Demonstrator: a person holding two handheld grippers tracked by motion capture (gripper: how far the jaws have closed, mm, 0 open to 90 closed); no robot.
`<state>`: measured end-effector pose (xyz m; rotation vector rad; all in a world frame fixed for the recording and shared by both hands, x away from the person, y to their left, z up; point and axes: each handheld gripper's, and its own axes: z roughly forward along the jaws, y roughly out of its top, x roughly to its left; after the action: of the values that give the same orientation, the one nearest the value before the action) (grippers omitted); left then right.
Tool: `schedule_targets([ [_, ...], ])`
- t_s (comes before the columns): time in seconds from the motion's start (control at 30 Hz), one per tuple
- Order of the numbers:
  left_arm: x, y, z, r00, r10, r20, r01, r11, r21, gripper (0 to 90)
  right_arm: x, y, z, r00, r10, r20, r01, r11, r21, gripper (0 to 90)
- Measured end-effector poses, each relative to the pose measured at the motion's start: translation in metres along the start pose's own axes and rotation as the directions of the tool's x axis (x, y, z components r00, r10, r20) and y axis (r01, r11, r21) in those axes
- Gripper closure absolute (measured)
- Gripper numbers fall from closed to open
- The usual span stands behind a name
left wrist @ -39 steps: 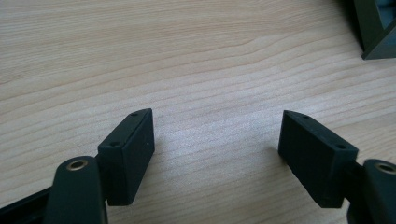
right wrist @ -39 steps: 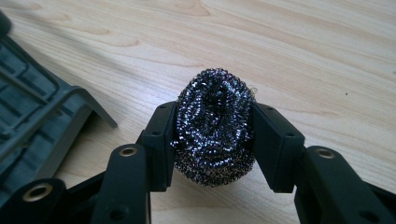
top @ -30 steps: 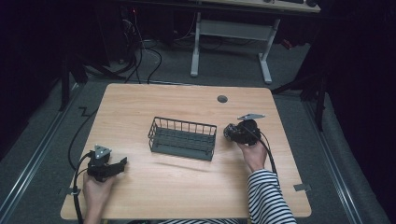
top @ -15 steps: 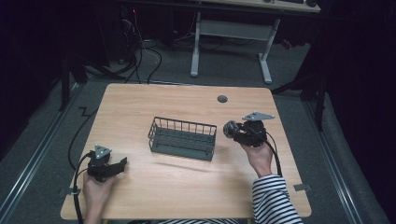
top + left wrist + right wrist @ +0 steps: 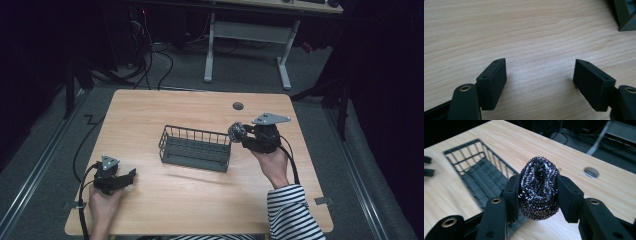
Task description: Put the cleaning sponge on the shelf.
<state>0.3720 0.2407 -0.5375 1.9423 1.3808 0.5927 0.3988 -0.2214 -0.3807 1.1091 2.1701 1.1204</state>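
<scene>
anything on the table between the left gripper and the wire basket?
No. In the high view, only bare wood separates the left gripper from the wire basket. The left gripper view shows the same bare table ahead of its open jaws.

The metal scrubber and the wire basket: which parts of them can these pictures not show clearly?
- Metal scrubber, right gripper view: its two sides are hidden by the right claw squeezing it; in the high view it is too small for detail.
- Wire basket, right gripper view: its near end is hidden behind the claw.
- Basket, left gripper view: cut off by the top right edge, one corner visible.

Dim room, grey carpet floor (image 5: pixel 60 115)
</scene>
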Motion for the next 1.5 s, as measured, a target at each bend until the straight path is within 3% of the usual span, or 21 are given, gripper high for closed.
schedule_targets([
  [0.37, 0.000, 0.000, 0.000, 1.0000, 0.000, 0.000, 0.000, 1.0000, 0.000, 27.4, 0.029, 0.011, 0.033, 0.9940, -0.052, -0.096, 0.057, 0.9972, 0.048, 57.1],
  [0.57, 0.000, 0.000, 0.000, 1.0000, 0.000, 0.000, 0.000, 1.0000, 0.000, 27.4, 0.038, 0.012, 0.056, 0.9886, -0.052, -0.141, 0.068, 0.9919, 0.107, 56.5],
  [0.8, 0.000, 0.000, 0.000, 1.0000, 0.000, 0.000, 0.000, 1.0000, 0.000, 27.4, 0.041, 0.008, 0.080, 0.9843, -0.025, -0.175, 0.057, 0.9817, 0.182, 55.3],
  [1.0, 0.000, 0.000, 0.000, 1.0000, 0.000, 0.000, 0.000, 1.0000, 0.000, 27.4, 0.041, 0.003, 0.095, 0.9823, -0.008, -0.187, 0.052, 0.9716, 0.231, 53.0],
  [1.2, 0.000, 0.000, 0.000, 1.0000, 0.000, 0.000, 0.000, 1.0000, 0.000, 27.4, 0.043, 0.000, 0.103, 0.9858, 0.000, -0.168, 0.044, 0.9642, 0.261, 47.8],
  [1.33, 0.000, 0.000, 0.000, 1.0000, 0.000, 0.000, 0.000, 1.0000, 0.000, 27.4, 0.044, 0.000, 0.103, 0.9884, -0.014, -0.151, 0.052, 0.9667, 0.251, 43.2],
  [1.5, 0.000, 0.000, 0.000, 1.0000, 0.001, -0.001, -0.001, 1.0000, 0.000, 27.4, 0.045, 0.001, 0.098, 0.9845, -0.014, -0.175, 0.054, 0.9721, 0.228, 37.4],
])
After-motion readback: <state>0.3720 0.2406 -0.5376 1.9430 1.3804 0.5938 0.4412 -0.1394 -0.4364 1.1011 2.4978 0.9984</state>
